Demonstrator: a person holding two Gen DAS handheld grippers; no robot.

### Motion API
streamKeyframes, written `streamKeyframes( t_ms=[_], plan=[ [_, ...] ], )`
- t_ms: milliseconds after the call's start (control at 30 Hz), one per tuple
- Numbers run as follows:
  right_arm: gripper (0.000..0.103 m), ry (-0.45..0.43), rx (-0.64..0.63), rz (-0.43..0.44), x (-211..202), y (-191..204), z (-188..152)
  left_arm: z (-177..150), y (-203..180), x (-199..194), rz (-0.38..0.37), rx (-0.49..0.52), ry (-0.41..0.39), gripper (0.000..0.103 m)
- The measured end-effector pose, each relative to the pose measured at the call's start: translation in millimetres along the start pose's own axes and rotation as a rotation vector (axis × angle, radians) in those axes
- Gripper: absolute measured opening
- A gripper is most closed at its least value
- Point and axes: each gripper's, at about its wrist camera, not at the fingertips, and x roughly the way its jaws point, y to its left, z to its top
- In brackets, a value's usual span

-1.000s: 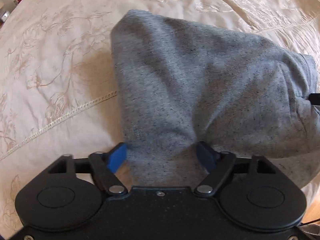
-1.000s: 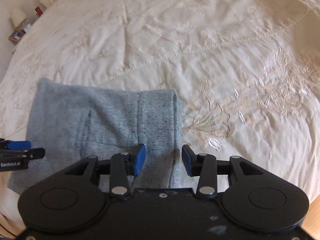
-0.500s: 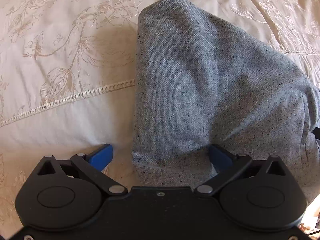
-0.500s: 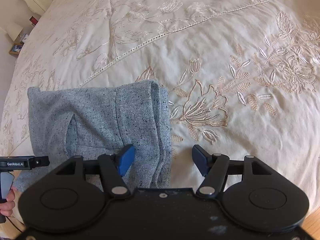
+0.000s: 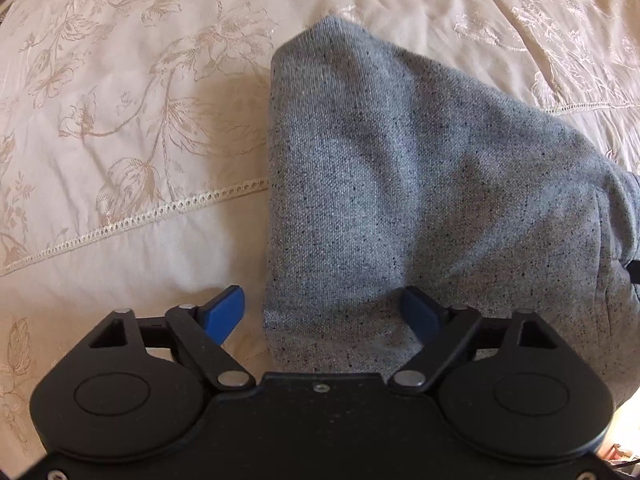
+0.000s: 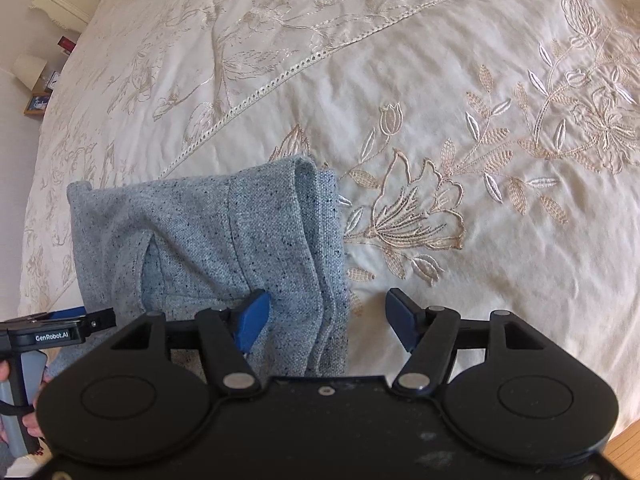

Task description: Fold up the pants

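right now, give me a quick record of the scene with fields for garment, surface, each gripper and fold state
garment: grey pants, speckled knit
surface: cream embroidered bedspread
left gripper: open, fingers either side of the near left corner of the pants
right gripper: open, straddling the layered right edge
fold state: folded into a compact stack lying on the bedspread, neither gripper clamped on it

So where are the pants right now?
The pants lie folded on the bedspread, lower left in the right wrist view, by the embroidered flower. In the left wrist view they fill centre-right, reaching between the open left gripper.
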Motion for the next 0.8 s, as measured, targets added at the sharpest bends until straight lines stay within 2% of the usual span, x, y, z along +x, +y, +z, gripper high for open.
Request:
streamKeyframes(
  t_ms=[100,167,267,367,467,600,667,700,733,800],
  plan=[
    [0.07,0.058,0.015,0.107,2,-2,4,6,-2,-15,0.026,-0.009,-0.071,0.077],
    [0.07,0.08,-0.004,0.151,6,4,-1,11,-2,-16,0.002,-0.011,-0.07,0.077],
    [0.07,0.067,-0.034,0.102,11,15,-4,16,-2,-9,-0.026,0.014,-0.048,0.077],
    [0.07,0.066,0.053,0.12,12,8,-7,13,5,12,-0.065,0.051,-0.028,0.077],
    [0.07,0.059,0.065,0.145,10,3,-9,19,4,26,-0.106,0.064,-0.017,0.08],
    [0.07,0.038,0.092,0.168,9,-5,-12,25,11,36,-0.173,0.031,-0.01,0.084],
    [0.065,0.02,0.105,0.164,7,-8,-19,23,17,35,-0.2,-0.002,-0.018,0.085],
    [0.063,0.008,0.102,0.158,6,-7,-20,21,18,31,-0.211,-0.014,-0.03,0.072],
    [0.05,-0.004,0.09,0.153,1,-5,-25,20,18,27,-0.239,-0.006,-0.049,0.061],
    [0.036,-0.029,0.091,0.161,-4,1,-27,17,18,15,-0.249,0.0,-0.08,0.023]
  ],
)
